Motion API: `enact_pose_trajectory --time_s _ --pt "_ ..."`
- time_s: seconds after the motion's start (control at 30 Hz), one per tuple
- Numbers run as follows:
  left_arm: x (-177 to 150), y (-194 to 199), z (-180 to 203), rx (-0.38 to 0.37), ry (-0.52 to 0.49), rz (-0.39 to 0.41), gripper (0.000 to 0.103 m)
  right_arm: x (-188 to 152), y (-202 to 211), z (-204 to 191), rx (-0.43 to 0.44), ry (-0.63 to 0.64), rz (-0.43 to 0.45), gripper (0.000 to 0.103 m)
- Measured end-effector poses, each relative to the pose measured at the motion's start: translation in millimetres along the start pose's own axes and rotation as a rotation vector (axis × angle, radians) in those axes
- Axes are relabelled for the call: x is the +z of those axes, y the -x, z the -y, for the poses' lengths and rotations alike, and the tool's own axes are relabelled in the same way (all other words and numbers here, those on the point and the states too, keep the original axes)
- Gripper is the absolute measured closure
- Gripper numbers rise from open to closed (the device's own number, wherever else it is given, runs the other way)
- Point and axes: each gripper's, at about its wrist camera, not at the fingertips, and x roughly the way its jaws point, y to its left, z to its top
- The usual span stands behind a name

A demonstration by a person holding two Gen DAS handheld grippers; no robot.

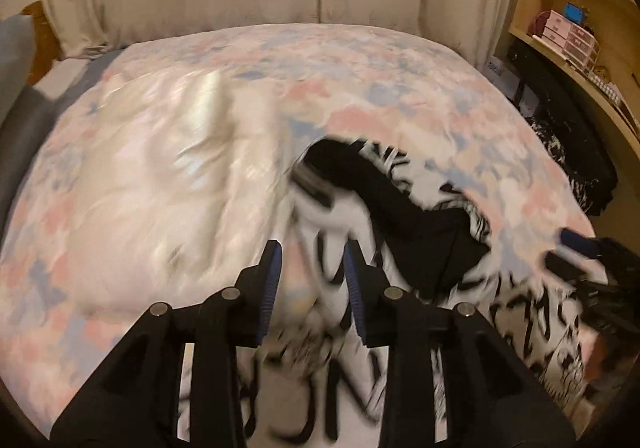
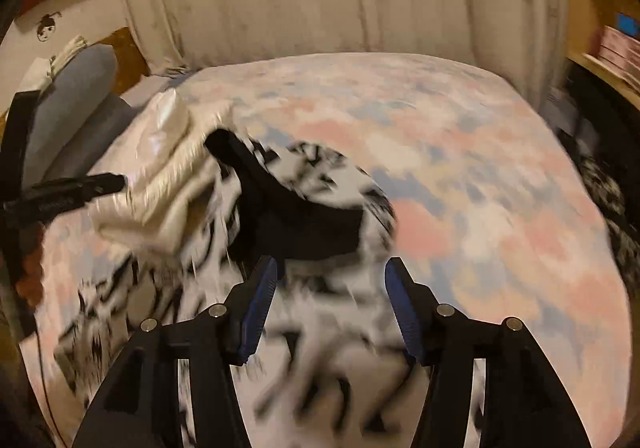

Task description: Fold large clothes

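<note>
Black-and-white printed garment [image 2: 320,328] lies rumpled on the floral bed cover [image 2: 500,188], beside a folded cream piece [image 1: 168,176]. Left gripper [image 1: 312,288] and right gripper [image 2: 330,304] both spread, empty. Fold unfinished (heavy blur).

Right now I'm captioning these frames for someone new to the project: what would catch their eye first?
First, the black-and-white patterned garment, with a solid black part, lying crumpled on the pastel pink-and-blue bedspread just ahead of both grippers. Beside it, on its left, lies a shiny cream cloth. The left gripper and right gripper hang open above the garment, with nothing between the blue pads.
</note>
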Motion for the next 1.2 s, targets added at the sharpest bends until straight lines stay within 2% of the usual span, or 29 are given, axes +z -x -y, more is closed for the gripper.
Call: enact_pose_trajectory --time_s 0.13,0.27,0.43,0.47,0.5,0.53,0.6,0.67,0.8,0.9,1.03,1.13,1.2 --pt "33.9 -40.7 6.9 -0.011 0.007 0.013 0.074 42.9 -69.1 -7.8 0.063 0.005 -0.020 0.046" --pt "53.1 -71.4 4.0 -0.026 0.001 0.022 0.074 63.3 -128.7 -22.4 0.100 0.052 -0.040 0.046" --pt "70.4 -103.3 -8.4 -0.052 0.036 0.024 0.074 62.2 -183.5 -49.3 0.041 0.158 -0.045 0.046" --pt "71.3 -107.6 -10.0 -0.052 0.039 0.021 0.074 57.7 -190.1 -53.6 0.031 0.169 -0.041 0.050" --pt "74.1 -113.0 -11.6 -0.051 0.042 0.018 0.074 56.2 -198.1 -59.0 0.022 0.190 -0.034 0.059" --pt "73.5 -114.9 -12.2 -0.051 0.044 0.019 0.074 54.2 -203.7 -64.2 0.020 0.225 -0.035 0.086" --pt "77.1 -119.5 -11.6 -0.060 0.044 0.021 0.074 45.3 -201.3 -74.8 0.004 0.310 -0.001 0.090" --pt "77.8 -120.6 -6.8 -0.070 0.030 0.028 0.074 33.4 -186.9 -83.3 0.000 0.422 0.035 0.099" --pt "64.5 -120.9 11.1 -0.069 -0.033 0.003 0.074 5.7 -165.5 -84.9 -0.042 0.575 0.063 0.099" --pt "42.7 -132.3 23.9 -0.050 -0.089 -0.057 0.074 -10.3 -159.3 -77.7 -0.070 0.638 0.058 0.103" --pt "-0.7 -159.3 37.9 -0.002 -0.165 -0.151 0.074 -32.5 -172.6 -54.1 -0.103 0.606 -0.010 0.103" --pt "-25.8 -184.9 34.8 0.038 -0.143 -0.234 0.075 -45.0 -185.1 -30.8 -0.112 0.528 -0.071 0.103" --pt "-34.7 -197.4 31.2 0.055 -0.127 -0.259 0.075 -41.2 -182.4 -11.1 -0.091 0.440 -0.069 0.103"
